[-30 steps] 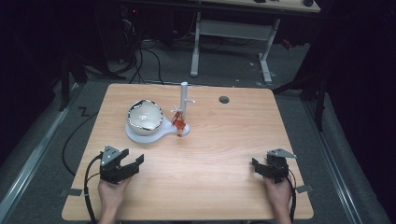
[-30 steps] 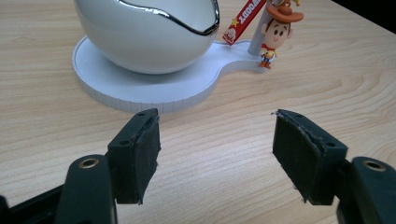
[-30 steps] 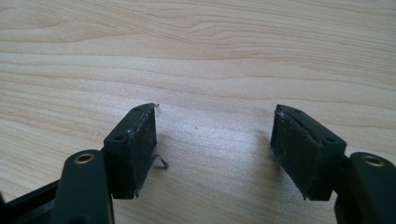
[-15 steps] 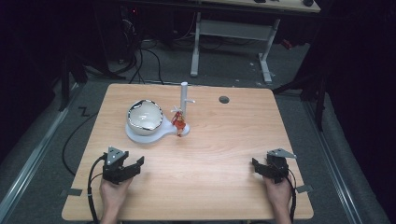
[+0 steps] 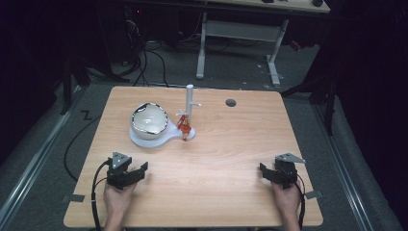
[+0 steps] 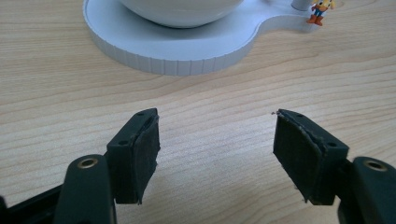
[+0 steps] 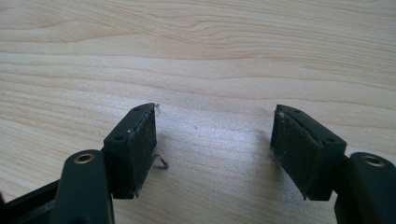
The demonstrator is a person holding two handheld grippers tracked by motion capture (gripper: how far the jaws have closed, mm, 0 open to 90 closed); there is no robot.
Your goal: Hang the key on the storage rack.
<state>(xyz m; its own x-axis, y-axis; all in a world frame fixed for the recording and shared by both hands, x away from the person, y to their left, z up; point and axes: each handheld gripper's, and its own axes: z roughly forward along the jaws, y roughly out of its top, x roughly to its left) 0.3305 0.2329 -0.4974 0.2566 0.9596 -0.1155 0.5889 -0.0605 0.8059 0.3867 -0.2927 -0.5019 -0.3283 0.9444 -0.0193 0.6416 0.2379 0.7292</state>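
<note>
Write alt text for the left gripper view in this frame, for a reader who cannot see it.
The left gripper has its two black padded jaws wide apart, with nothing between them, low over a light wooden table. Ahead lies a white base carrying a white bowl, and a small orange figurine stands on the base's narrow end.

White desk frame [image 5: 240,29] and dark cables [image 5: 149,57] beyond the wooden table [image 5: 231,159]

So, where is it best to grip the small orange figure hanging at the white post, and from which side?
Probably grip the orange figure across its body, coming from the person's side with the left gripper. It hangs free in front of the white post, with the bowl to its left.
</note>
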